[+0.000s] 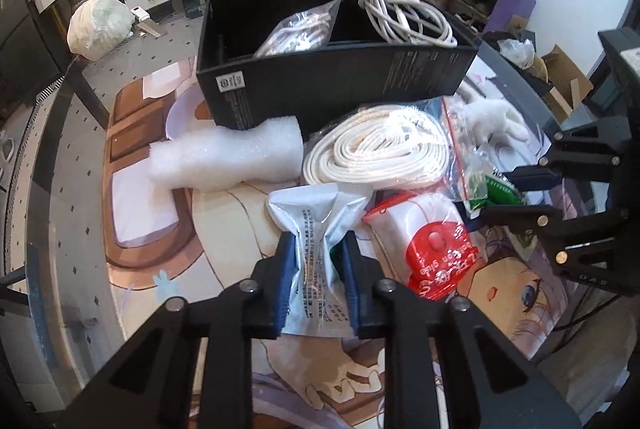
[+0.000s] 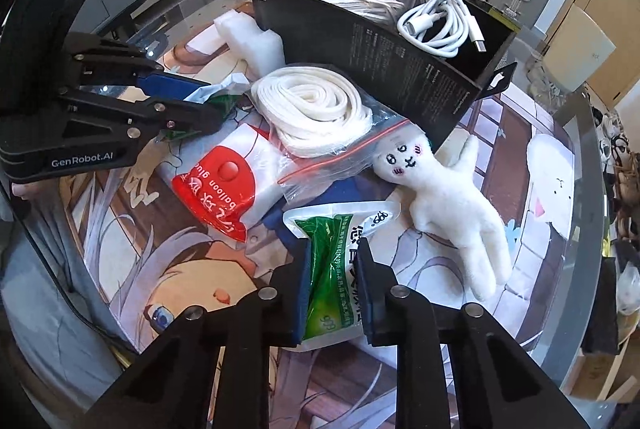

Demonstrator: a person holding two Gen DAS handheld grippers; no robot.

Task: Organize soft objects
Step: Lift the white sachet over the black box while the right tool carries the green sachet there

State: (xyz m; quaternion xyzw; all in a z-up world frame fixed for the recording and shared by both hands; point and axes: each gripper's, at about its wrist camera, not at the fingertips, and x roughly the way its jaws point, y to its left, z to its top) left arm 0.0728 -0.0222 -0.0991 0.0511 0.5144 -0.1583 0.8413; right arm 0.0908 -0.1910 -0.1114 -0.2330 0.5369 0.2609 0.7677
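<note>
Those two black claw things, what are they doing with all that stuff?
A person is sorting soft things with them. The left gripper pinches a silver packet; the right gripper pinches a green packet. The black box already holds white cables. A plush bunny and bagged white strap wait outside.

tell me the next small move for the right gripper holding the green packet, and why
Probably carry the green packet, pinched in the right gripper, up toward the black box and release it inside; the box is open-topped and already holds cables.
</note>
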